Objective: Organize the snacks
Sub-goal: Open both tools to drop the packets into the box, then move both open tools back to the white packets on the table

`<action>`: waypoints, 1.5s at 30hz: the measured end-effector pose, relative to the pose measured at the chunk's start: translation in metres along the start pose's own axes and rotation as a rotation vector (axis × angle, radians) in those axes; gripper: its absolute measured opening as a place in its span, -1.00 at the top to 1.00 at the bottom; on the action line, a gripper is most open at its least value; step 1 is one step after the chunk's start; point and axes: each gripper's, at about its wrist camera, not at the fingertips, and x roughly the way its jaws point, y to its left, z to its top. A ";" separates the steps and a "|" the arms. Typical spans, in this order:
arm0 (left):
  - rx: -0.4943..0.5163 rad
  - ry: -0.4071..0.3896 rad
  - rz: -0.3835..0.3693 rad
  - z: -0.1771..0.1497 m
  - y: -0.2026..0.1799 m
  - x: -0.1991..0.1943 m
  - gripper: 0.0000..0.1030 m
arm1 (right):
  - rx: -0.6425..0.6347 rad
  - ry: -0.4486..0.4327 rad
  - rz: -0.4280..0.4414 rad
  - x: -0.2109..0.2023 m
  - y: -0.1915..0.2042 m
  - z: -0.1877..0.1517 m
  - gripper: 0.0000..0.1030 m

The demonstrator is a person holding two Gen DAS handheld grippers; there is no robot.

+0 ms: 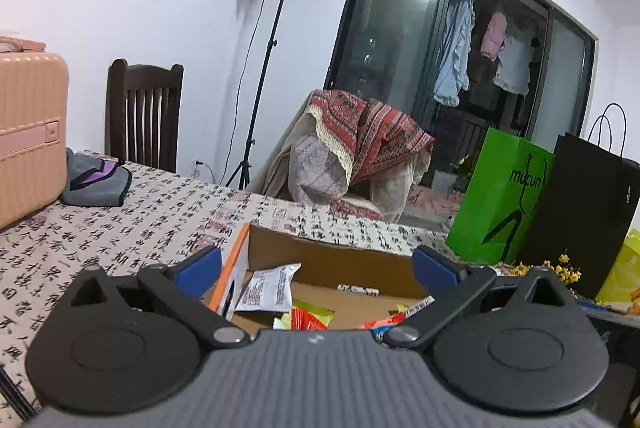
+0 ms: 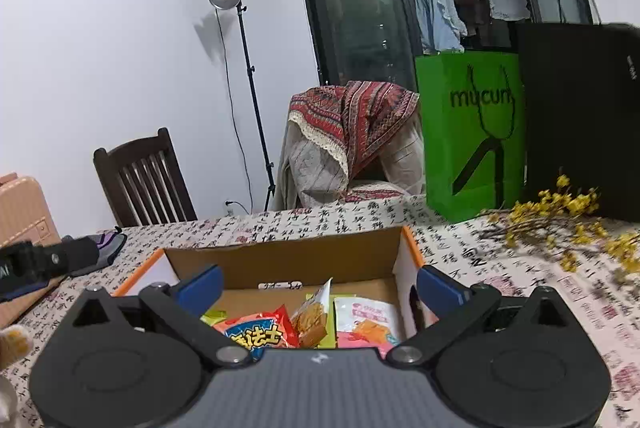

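1. We see the table (image 2: 500, 268) filling the lower half of both views, covered in a cloth printed with black calligraphy
2. At upper right of each frame stands a dark sliding door (image 2: 360, 8) with clothes hanging behind the glass
3. A black paper bag (image 2: 580, 116) and a green paper bag (image 2: 472, 132) stand upright side by side at the right of the right wrist view, at the table's far edge
4. A peach suitcase (image 1: 28, 132) sits at the left edge of the left wrist view, with a dark wooden chair (image 1: 144, 112) just right of it
5. The cardboard box (image 2: 300, 256) lies open at lower centre of both frames, holding the snack packets (image 2: 260, 334): red, white, pink and yellow-green ones, lying loose on its floor
6. We find the left gripper (image 1: 316, 266) along the bottom of its frame, blue pads spread wide over the box, nothing between them
7. The right gripper (image 2: 320, 286) likewise stands spread wide above the box, gripping nothing
8. Yellow flower sprigs (image 2: 560, 216) lie at right, near the bags
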 end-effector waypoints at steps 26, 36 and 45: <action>0.102 0.318 0.060 -0.063 0.013 -0.068 -1.00 | -0.046 0.189 -0.019 -0.098 -0.022 -0.072 -1.00; 0.126 0.379 0.055 -0.089 0.006 -0.077 -1.00 | -0.002 0.228 0.014 -0.116 -0.030 -0.103 -1.00; 0.096 0.355 0.073 -0.086 0.018 -0.081 -1.00 | -0.028 0.258 0.024 -0.097 -0.009 -0.099 -0.96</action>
